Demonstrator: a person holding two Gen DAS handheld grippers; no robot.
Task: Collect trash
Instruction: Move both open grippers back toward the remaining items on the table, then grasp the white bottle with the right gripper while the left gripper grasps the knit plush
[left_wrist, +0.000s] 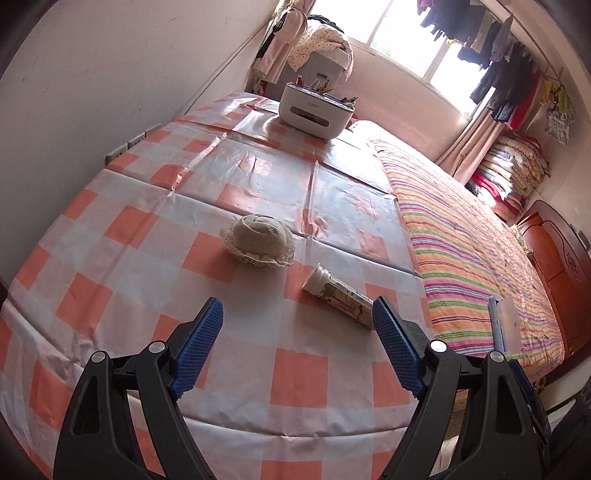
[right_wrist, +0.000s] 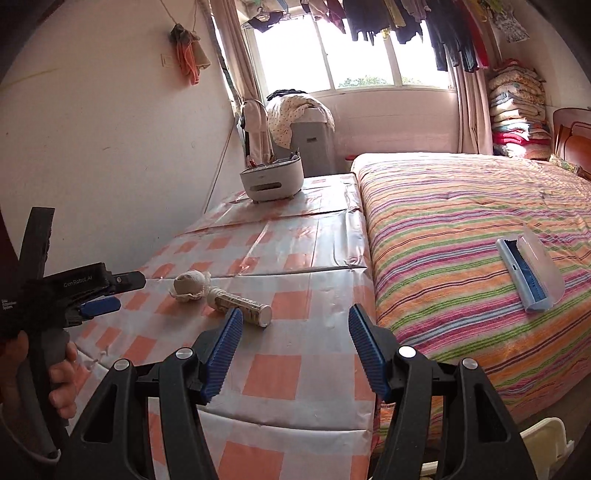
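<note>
Both tools face a checked tablecloth beside a striped bed. The left gripper stands with jaws wide apart and empty; the right gripper is likewise parted, holding nothing. The trash lies ahead: a rolled cloth wad and a capped tube (apparently lying flat for easy pinching), just beside each other.

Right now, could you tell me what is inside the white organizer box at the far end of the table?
Pens or similar slim items poke from the white organizer box; its walls hide their lower parts.
</note>
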